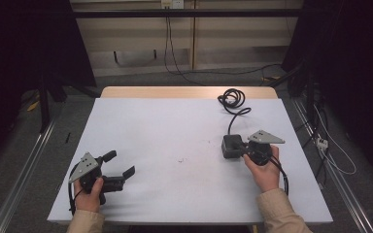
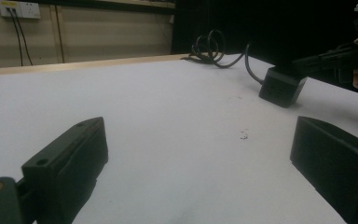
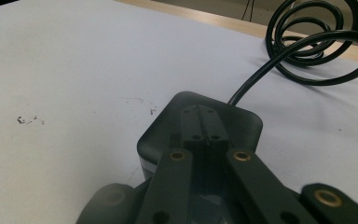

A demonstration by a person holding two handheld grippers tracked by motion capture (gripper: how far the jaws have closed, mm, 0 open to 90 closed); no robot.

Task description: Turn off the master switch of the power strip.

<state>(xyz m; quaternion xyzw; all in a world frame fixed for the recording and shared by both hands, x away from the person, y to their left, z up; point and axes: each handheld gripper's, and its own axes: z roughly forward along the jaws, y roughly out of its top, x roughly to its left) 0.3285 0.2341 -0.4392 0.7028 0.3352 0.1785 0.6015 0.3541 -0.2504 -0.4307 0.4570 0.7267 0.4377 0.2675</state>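
a lab recording booth: black curtains (image 1: pixel 9 73), floor rails (image 1: pixel 22 174), white-topped table (image 1: pixel 175 126)

Dim room, evenly lit white table (image 1: pixel 175 145).
Soft shadows beneath the jaws; nearest jaw parts blur, dark surroundings beyond them lose detail.

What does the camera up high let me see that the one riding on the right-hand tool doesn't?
The high view adds the person's left hand and right hand, the left gripper with its fingers open, and the floor around the table. The right gripper view adds a close look at the right gripper, fingers closed together over the black adapter. Both share the adapter, its coiled cable and the white table.
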